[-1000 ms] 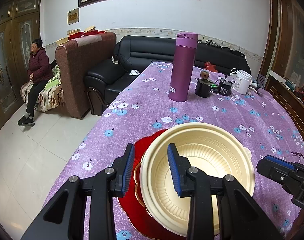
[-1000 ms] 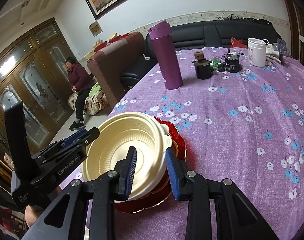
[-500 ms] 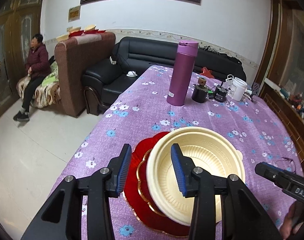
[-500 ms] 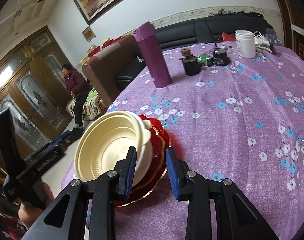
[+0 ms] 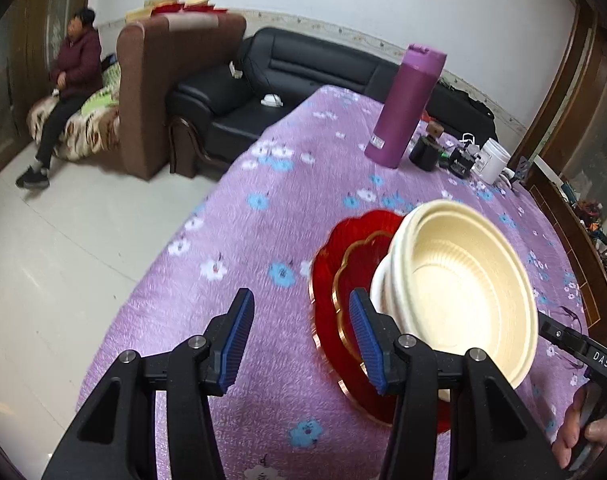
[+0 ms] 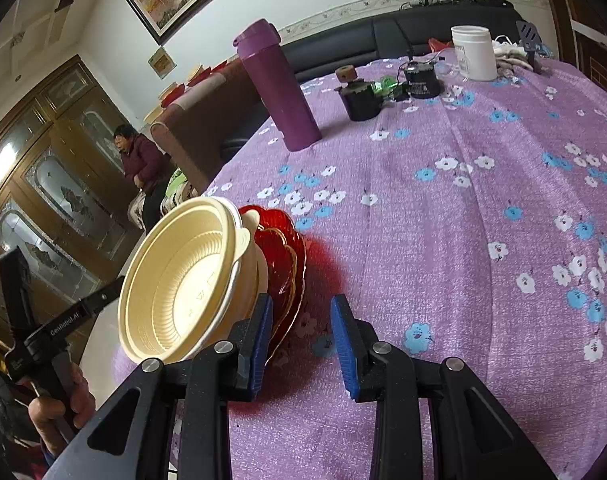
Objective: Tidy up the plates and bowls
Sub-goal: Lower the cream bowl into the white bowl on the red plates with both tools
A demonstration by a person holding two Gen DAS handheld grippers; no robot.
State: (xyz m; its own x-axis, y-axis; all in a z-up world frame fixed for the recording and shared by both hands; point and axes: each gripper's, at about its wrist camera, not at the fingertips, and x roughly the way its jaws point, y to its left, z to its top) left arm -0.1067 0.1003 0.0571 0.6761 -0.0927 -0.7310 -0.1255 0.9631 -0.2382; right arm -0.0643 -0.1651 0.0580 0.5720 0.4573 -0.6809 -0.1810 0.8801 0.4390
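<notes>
Nested cream bowls sit on a stack of gold-rimmed red plates near the edge of the purple flowered tablecloth. My left gripper hangs just left of the stack, its jaws opening over bare cloth. Its right finger stands in front of the plates' rim. My right gripper is open on the stack's other side. Its left finger is close to the bowls and plates, and no pad presses on them.
A tall purple flask, a small dark pot, a black jar and a white jar stand farther back. The table edge drops to the tiled floor. A person sits by the brown sofa.
My left gripper stood astride the top bowl's rim; it has opened wider and moved off to the left of the stack. The right gripper has sunk a little, its jaws unchanged.
</notes>
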